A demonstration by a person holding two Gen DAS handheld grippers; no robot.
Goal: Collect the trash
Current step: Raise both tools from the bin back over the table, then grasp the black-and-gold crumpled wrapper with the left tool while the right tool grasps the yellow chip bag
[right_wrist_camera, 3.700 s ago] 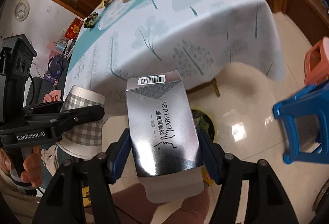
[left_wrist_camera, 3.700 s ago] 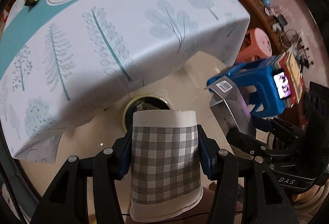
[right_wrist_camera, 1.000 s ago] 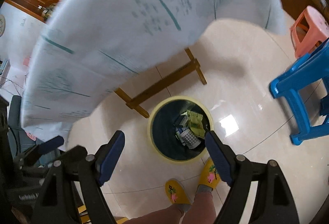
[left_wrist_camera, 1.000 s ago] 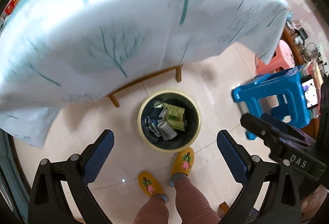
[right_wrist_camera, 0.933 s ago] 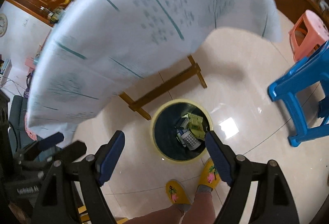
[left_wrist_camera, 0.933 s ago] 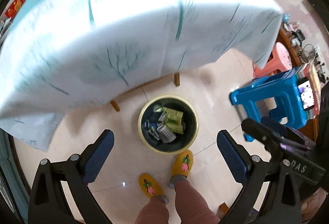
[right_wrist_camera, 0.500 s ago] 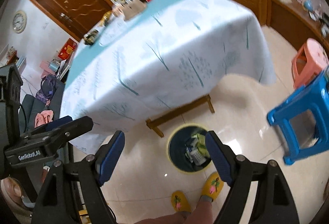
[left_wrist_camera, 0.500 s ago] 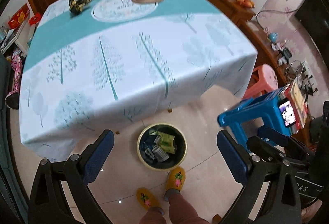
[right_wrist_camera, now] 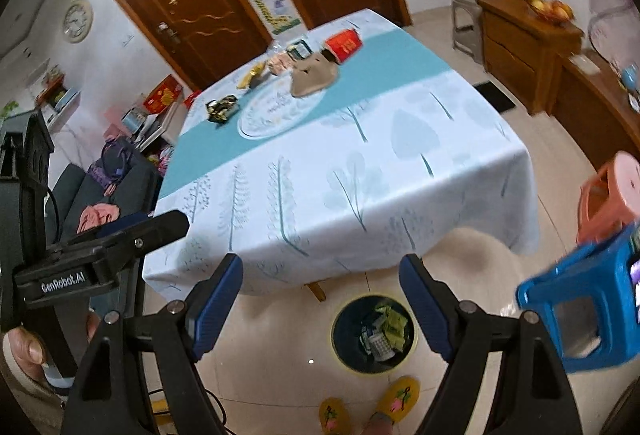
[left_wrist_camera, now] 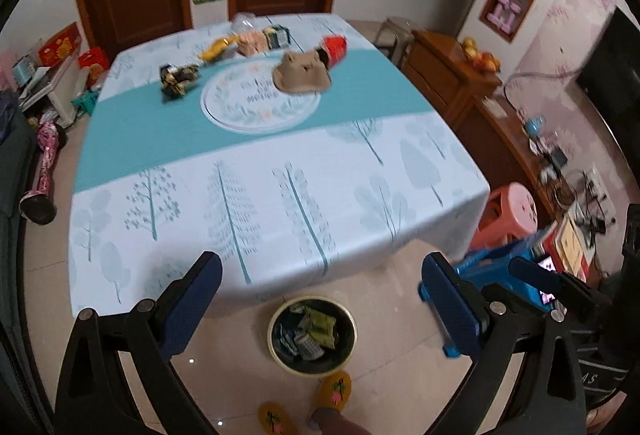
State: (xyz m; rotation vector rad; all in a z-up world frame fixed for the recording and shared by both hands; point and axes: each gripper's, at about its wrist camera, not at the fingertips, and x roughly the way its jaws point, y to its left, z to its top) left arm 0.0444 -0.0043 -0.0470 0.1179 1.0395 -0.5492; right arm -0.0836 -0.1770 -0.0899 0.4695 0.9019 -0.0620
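Tiled floor, pale and glossy, runs under a square table (left_wrist_camera: pixel 280 203) w/ a white-and-teal tree-print cloth; two brown doors stand behind it.

Left wrist view, left to right: a dark sofa edge and clutter sit along the left wall. The cloth's near edge hangs low, and the front half of the tabletop is bare. Trash sits at the far end: a black-gold wrapper (left_wrist_camera: pixel 178 78), a yellow wrapper (left_wrist_camera: pixel 216 45), a brown egg-carton piece (left_wrist_camera: pixel 303 73) and a red box (left_wrist_camera: pixel 334 49). Right of the table are a wood cabinet (left_wrist_camera: pixel 448 67), a pink stool (left_wrist_camera: pixel 514 213) and a blue stool (left_wrist_camera: pixel 496 267), w/ a strip of open floor between cabinet and cloth edge.

On the floor just past the table's near edge sits the round trash bin (left_wrist_camera: pixel 313 365), yellow-rimmed, holding wrappers and a checked cup. Two yellow slippers (left_wrist_camera: pixel 334 387) stand just beside its near rim.

Left gripper (left_wrist_camera: pixel 320 299): jaws wide apart, nothing between, framing bin and cloth edge. Right gripper (right_wrist_camera: pixel 320 293): jaws likewise spread and empty, bin (right_wrist_camera: pixel 374 333) seen between them toward the right finger; the blue stool (right_wrist_camera: pixel 584 319) is near on the right.
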